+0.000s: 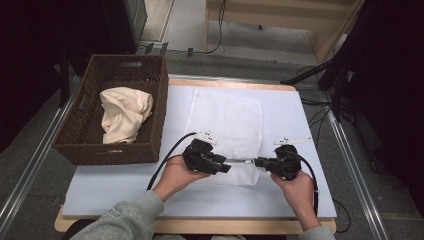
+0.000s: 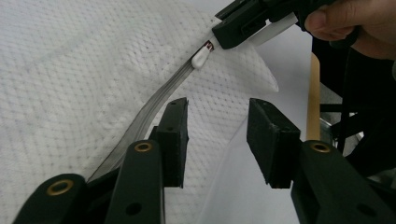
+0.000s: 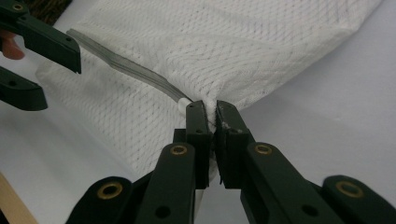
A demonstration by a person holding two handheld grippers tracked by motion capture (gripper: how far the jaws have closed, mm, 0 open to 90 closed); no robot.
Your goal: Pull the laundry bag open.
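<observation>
Right gripper view, right gripper [image 3: 214, 114] pinching mesh bag [image 3: 219, 51], perhaps its zipper pull

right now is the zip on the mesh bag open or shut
Cannot tell. The right gripper is shut on the zip pull at the mesh bag corner, and the grey zip tape shows no clear gap.

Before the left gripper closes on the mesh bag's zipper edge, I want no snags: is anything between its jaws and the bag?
Nothing visible is in the way. The left gripper has its jaws apart right over the mesh bag, beside the zipper. The right gripper is farther along, shut on the bag's corner.
</observation>
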